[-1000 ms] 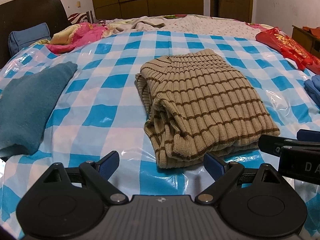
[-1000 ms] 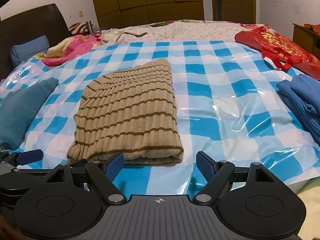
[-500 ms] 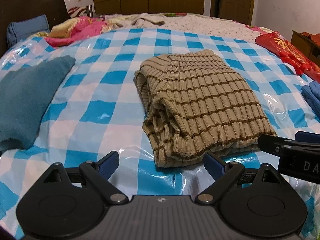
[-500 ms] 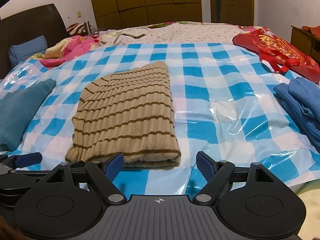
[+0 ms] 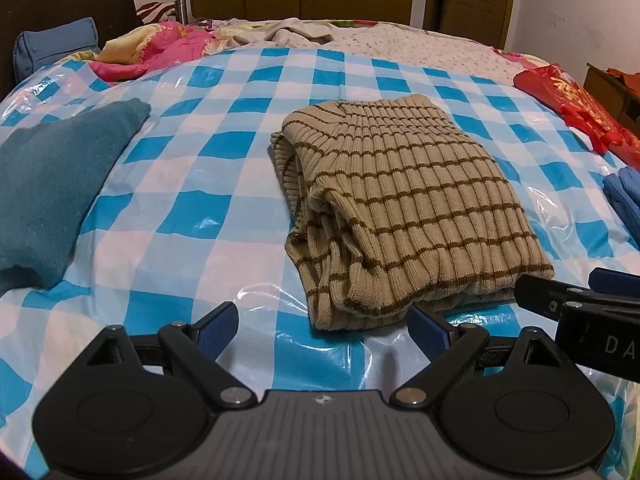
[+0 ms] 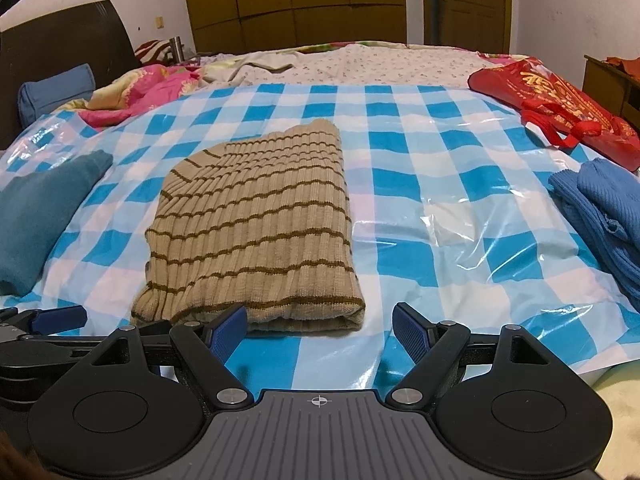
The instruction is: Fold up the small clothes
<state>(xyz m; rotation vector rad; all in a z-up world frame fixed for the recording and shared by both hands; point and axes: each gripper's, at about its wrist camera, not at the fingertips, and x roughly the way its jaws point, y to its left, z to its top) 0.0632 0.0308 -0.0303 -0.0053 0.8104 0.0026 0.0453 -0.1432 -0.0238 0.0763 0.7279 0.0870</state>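
Left gripper (image 5: pixel 322 326) and right gripper (image 6: pixel 320 322): both spread wide, holding nothing, low over the checked sheet (image 6: pixel 400 184). Folded striped sweater (image 5: pixel 408 204) lies flat just ahead of both, its near edge close to the fingertips, not touching. Teal cloth (image 5: pixel 52 192) left of the left gripper; blue knit (image 6: pixel 600 208) right of the right.

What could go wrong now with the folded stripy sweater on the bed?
1. The striped sweater has loose layers gaping on its left side; lifting it there might undo the fold.
2. The checkered plastic sheet looks slick and wrinkled, so the sweater may slide if pushed.
3. The left hand-held gripper and right hand-held gripper sit close together and might bump.
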